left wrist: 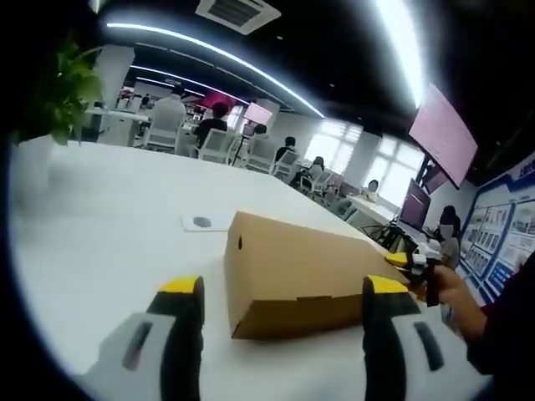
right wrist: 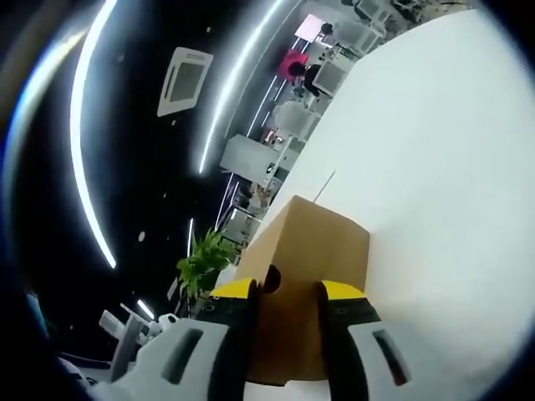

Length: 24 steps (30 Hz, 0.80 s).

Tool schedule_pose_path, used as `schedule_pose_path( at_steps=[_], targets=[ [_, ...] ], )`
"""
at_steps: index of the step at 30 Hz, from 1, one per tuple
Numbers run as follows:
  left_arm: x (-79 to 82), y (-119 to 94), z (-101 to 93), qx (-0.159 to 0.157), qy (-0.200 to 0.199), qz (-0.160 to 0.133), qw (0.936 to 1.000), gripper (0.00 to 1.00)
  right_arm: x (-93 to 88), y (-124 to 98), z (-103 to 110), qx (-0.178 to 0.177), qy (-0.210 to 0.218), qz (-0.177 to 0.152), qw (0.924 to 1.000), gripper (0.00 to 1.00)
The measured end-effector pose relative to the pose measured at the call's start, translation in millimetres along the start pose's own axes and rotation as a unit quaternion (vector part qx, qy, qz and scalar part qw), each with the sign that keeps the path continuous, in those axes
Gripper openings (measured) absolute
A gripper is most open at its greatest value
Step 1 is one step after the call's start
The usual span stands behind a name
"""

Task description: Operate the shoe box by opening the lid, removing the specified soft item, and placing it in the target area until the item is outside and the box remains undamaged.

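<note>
The closed cardboard shoe box (left wrist: 301,271) looks light, thin-walled and crushable; the left gripper (left wrist: 284,292) stands open just before it, the right gripper (right wrist: 287,291), jaws narrowly parted, at its end: lift by the lid edge

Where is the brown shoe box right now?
The shoe box lies closed on the white table, just ahead of the left hand-held gripper; the right hand-held gripper is at its far end.

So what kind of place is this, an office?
Most likely an open-plan office: people sit at desks in white chairs, wall screens hang to one side, and long strip lights cross the ceiling. The cardboard box rests on a big white table.
</note>
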State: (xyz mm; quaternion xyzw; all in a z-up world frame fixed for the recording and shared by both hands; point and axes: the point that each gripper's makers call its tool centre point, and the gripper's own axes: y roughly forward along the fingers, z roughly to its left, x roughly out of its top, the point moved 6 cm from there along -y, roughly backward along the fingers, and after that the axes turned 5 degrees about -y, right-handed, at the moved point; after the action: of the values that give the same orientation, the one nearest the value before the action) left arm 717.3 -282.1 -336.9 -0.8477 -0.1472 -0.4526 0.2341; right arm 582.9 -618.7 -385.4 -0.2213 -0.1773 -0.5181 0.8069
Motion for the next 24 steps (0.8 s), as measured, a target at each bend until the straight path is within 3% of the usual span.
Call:
schedule_pose_path(
  at_steps=[13, 16, 24],
  targets=[
    [8.0, 35, 17.7, -0.004, -0.005, 0.018, 0.9998, 0.79, -2.8, 0, 3, 0.0, -0.003, -0.007, 1.0, 0.29],
    [7.7, 40, 27.1, 0.016, 0.006, 0.027, 0.9995, 0.79, -3.0, 0, 3, 0.001, -0.004, -0.007, 1.0, 0.29],
    [7.9, 49, 40.1, 0.022, -0.011, 0.036, 0.999, 0.78, -1.7, 1, 2, 0.003, -0.008, -0.007, 0.9999, 0.29]
  ],
)
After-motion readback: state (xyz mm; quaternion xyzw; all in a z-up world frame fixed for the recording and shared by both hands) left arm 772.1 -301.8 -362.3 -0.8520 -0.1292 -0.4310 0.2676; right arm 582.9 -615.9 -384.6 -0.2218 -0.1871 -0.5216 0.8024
